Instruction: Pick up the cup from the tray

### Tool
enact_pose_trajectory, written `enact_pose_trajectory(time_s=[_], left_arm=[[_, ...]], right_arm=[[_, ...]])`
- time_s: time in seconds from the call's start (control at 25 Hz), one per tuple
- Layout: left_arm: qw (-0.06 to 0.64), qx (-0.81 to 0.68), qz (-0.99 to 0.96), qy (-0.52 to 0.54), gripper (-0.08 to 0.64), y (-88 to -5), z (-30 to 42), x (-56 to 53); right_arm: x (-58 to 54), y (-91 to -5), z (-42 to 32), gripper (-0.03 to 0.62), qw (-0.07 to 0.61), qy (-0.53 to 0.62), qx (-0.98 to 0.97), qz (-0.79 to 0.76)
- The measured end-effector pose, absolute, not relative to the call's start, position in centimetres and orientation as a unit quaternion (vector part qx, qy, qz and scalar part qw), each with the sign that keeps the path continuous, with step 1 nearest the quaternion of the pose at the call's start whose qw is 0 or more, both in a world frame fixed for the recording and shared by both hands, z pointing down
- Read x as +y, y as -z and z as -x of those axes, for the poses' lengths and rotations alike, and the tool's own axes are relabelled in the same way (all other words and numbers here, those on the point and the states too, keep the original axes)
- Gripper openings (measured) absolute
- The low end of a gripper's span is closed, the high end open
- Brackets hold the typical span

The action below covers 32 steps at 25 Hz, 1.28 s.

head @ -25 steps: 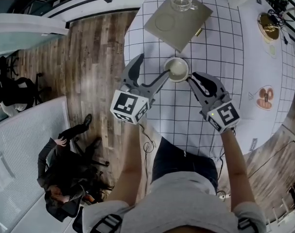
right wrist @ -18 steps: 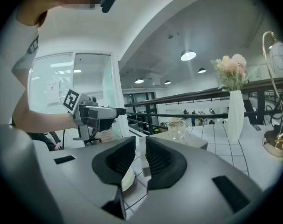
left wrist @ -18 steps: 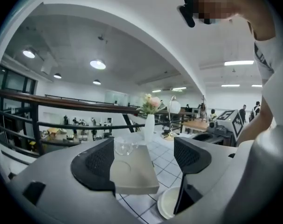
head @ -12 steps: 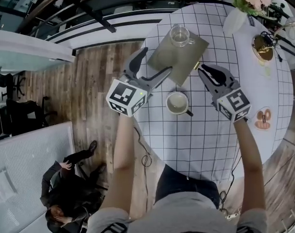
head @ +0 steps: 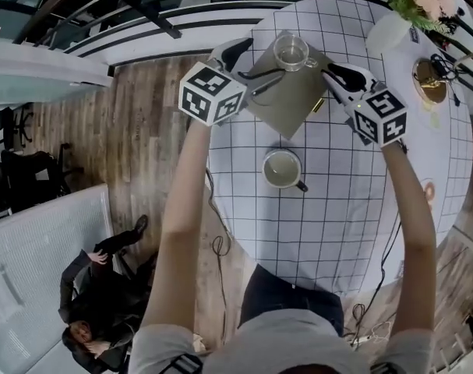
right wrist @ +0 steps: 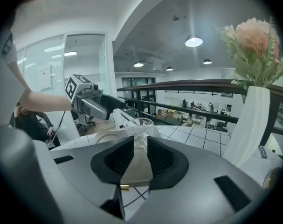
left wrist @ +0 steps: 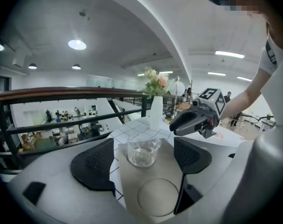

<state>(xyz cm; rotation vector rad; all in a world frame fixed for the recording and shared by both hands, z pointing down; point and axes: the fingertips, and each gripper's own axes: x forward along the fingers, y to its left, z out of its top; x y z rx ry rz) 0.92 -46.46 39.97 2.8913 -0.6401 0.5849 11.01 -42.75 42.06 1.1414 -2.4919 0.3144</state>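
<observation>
Glass, clear and thin-walled, makes the cup light, rigid, slick and breakable. It looks empty, so I judge that a gentle squeeze across the body, below the rim, would hold it without crushing or tipping. It stands upright at the far corner of the tray, which lies near the far edge of the surface.

Both arms are stretched well forward. The left hand-held gripper comes in from the tray's left side, low and roughly level, with its jaws spread wide. The cup sits just ahead of the gap between them and nothing is gripped. A mug stands off the tray, nearer the person.

At the tray's right edge, the right hand-held gripper also points at the cup. Its jaws have only a narrow slit between them and hold nothing.
</observation>
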Motion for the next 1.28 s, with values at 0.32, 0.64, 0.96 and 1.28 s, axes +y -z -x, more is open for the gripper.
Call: enact_pose_trajectory(time_s=[0.32, 0.64, 0.96, 1.28], left_arm=[[0.074, -0.168, -0.952, -0.244, 0.411, -45.6, -3.6, -48.0], [0.061, -0.145, -0.954, -0.254, 0.411, -46.9, -5.1, -48.6], [0.051, -0.152, -0.955, -0.248, 0.365, -46.8, -6.1, -48.8], [0.034, -0.153, -0.954, -0.258, 0.359, -46.5, -5.8, -47.5]], right_arm=[[-45.8, -46.0, -11.1, 0.103, 0.249, -0.102, -0.886, -0.378], [-47.2, -46.9, -8.9, 0.107, 0.271, -0.073, -0.898, -0.338], [-46.6, -47.3, -7.7, 0.055, 0.274, -0.064, -0.906, -0.317], [-45.3, -46.7, -7.6, 0.052, 0.272, -0.051, -0.907, -0.317]])
